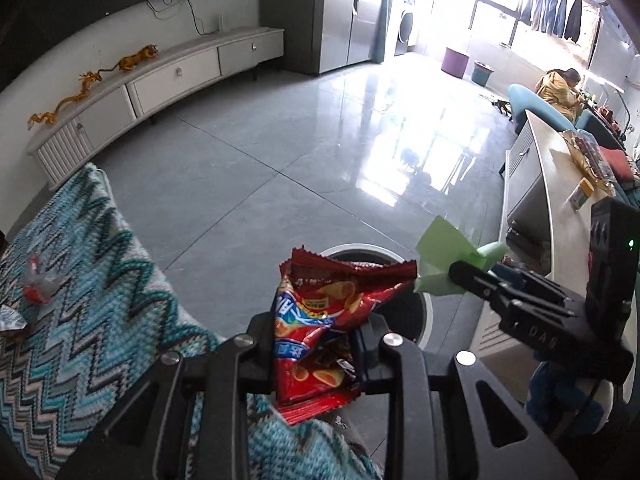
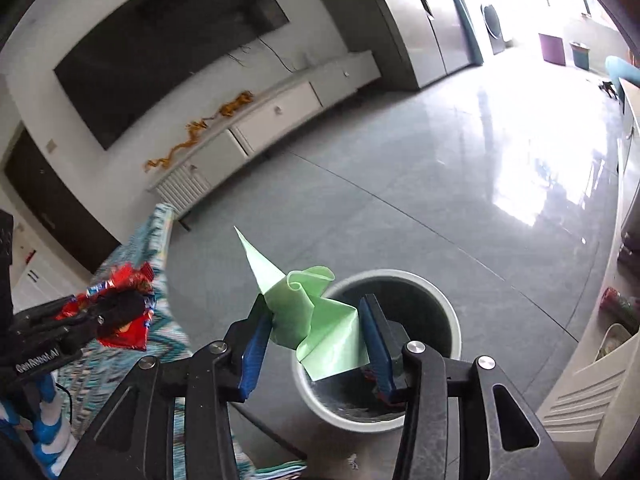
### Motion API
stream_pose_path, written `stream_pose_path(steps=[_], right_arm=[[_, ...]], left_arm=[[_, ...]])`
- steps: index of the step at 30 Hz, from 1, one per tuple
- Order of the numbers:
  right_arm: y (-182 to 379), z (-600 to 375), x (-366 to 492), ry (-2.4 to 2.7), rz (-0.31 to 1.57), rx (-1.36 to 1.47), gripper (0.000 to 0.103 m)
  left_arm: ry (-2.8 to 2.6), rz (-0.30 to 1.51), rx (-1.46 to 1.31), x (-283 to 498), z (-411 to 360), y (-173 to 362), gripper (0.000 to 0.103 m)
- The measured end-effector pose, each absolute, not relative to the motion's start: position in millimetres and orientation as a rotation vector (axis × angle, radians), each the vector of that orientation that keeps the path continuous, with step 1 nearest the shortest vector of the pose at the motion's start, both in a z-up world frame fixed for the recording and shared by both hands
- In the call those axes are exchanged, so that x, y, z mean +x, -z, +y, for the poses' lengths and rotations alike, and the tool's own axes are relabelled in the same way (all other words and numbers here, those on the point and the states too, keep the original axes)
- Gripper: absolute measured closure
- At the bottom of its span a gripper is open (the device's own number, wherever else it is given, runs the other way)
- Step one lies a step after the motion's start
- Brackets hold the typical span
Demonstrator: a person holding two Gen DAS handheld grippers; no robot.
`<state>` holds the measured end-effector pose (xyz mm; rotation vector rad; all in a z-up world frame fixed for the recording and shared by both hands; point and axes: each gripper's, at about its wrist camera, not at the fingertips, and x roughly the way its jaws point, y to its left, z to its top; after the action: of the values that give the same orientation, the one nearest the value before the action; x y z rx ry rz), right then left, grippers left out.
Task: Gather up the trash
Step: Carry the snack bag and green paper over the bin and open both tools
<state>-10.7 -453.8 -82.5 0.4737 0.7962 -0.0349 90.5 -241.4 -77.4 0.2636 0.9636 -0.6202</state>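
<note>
My left gripper [image 1: 316,336] is shut on a red chip bag [image 1: 324,316] and holds it over the near rim of a round white bin [image 1: 426,320] on the floor. My right gripper [image 2: 316,332] is shut on a crumpled green paper [image 2: 312,320] above the same bin [image 2: 448,304], whose dark inside shows beneath. The right gripper with the green paper [image 1: 444,256] also shows in the left wrist view, at the right. The left gripper with the red bag [image 2: 120,308] shows at the left of the right wrist view.
A teal zigzag blanket [image 1: 92,280] lies at the left, with a small red wrapper [image 1: 38,284] and a foil wrapper [image 1: 12,322] on it. A white table [image 1: 556,216] with packets stands at the right. A white TV cabinet [image 1: 168,80] lines the far wall across grey tile floor.
</note>
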Motion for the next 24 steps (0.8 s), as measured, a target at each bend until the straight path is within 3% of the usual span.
stream_pose_path(steps=[6,11,24], right_arm=[[129,-467,13,0.065,0.898,0.482,0.055],[157,-478,25,0.099,0.963,0.483,0.048],[138,-483,15,0.145,0.932,0.509,0.048]], left_arm=[[0.681,1.049,0.244,117,-277,112,0.071],[0.722,1.1,0.192,133,-289,130,0.049],[0.704,1.044,0.148,128,-276,106,0.047]])
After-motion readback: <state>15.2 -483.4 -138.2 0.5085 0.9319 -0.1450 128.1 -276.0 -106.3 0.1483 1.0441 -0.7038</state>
